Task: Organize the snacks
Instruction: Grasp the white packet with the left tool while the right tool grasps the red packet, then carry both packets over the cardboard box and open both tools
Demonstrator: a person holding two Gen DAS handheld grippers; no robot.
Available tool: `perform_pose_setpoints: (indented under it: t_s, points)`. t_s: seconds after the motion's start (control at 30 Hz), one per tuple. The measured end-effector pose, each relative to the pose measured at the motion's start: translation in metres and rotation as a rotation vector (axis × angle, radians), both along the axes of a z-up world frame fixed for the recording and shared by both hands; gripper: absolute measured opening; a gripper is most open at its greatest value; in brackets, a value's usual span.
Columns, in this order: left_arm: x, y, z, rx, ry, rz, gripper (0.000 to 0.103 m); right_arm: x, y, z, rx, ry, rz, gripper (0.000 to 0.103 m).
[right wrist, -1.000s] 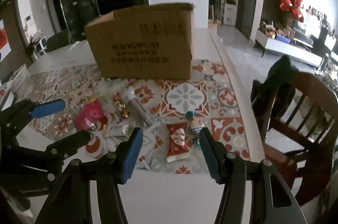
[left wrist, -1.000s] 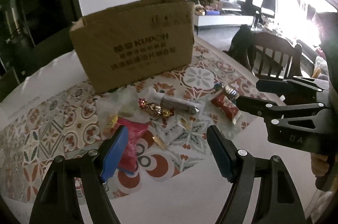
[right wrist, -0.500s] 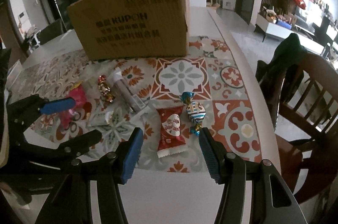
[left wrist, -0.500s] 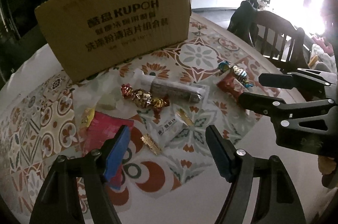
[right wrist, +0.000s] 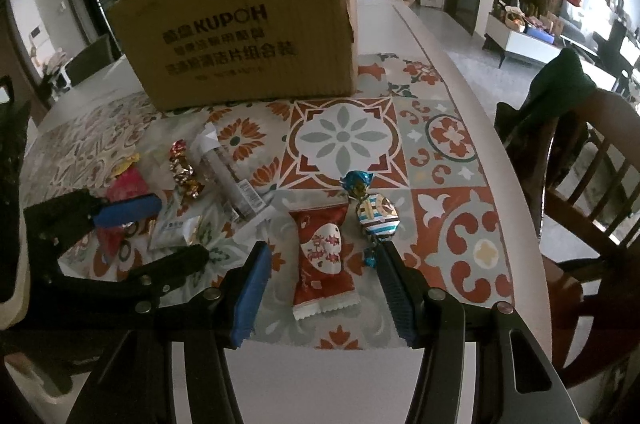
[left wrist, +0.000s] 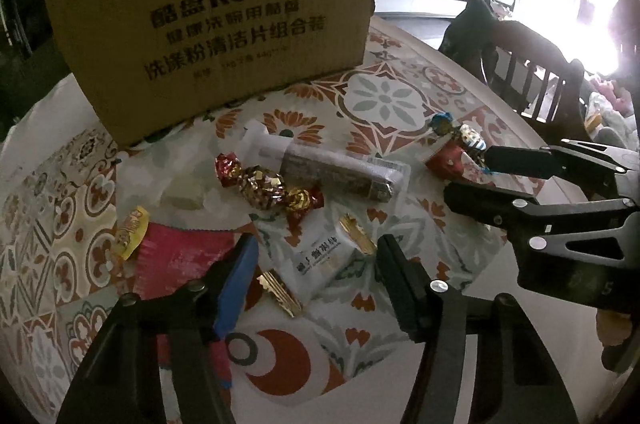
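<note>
**Right-wrist view: both grippers poised over loose snacks, nothing yet picked up**

Right-wrist view showed the right gripper (right wrist: 320, 284) with its blue-padded fingers spread wide and empty, straddling a red-and-white sealed snack packet (right wrist: 323, 256) lying flat on the patterned tile-print table mat (right wrist: 460, 224). A blue-and-striped foil twist candy (right wrist: 374, 214) lay just beside it, touching the right finger. The left gripper (left wrist: 316, 276), likewise wide open and empty, hovered over a small white sachet with gold ends (left wrist: 320, 260), near a pink crinkle-edged packet (left wrist: 180, 256), a red-and-gold foil candy (left wrist: 266, 184) and a clear-wrapped grey bar (left wrist: 340, 172). The brown printed cardboard box (right wrist: 248, 28) stood upright behind the snacks. Judged stage: the approach before a first grasp. The next move probably called for lowering and closing on the thin, flat packets, which may slip or crumple.
</note>
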State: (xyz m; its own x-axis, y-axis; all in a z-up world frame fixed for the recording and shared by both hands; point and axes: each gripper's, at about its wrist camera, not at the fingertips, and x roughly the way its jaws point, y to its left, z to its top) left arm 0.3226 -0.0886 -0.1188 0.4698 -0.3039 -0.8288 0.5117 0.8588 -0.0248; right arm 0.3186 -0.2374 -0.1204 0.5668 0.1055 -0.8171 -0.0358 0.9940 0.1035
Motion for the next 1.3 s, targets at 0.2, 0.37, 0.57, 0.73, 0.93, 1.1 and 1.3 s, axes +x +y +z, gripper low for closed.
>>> perform_pose_setpoints:
  t_s: [0.2,0.37,0.57,0.73,0.93,1.1,1.3]
  points:
    - [-0.004,-0.002,0.001,-0.008,-0.008,0.004,0.035,0.004,0.003,-0.005,0.012,0.010,-0.005,0.043]
    - [-0.005,0.000,0.002,-0.043,0.012,0.017,0.022,0.003,0.003,-0.004,-0.001,0.001,-0.007,0.026]
    - [-0.009,0.005,0.005,-0.075,0.032,0.044,0.019,-0.002,0.003,-0.001,0.022,-0.002,-0.005,0.023]
    - [-0.015,0.008,0.014,-0.090,0.022,0.061,0.019,-0.012,0.006,0.007,0.034,-0.017,0.006,0.023]
    - [-0.023,0.011,0.035,-0.117,-0.010,0.083,0.019,-0.022,0.008,0.022,0.053,-0.049,0.011,0.023]
    - [-0.029,0.011,0.056,-0.132,-0.049,0.089,0.019,-0.027,0.006,0.036,0.071,-0.080,0.011,0.023]
    - [-0.033,0.013,0.084,-0.144,-0.102,0.099,0.019,-0.033,0.004,0.060,0.088,-0.135,0.011,0.023]
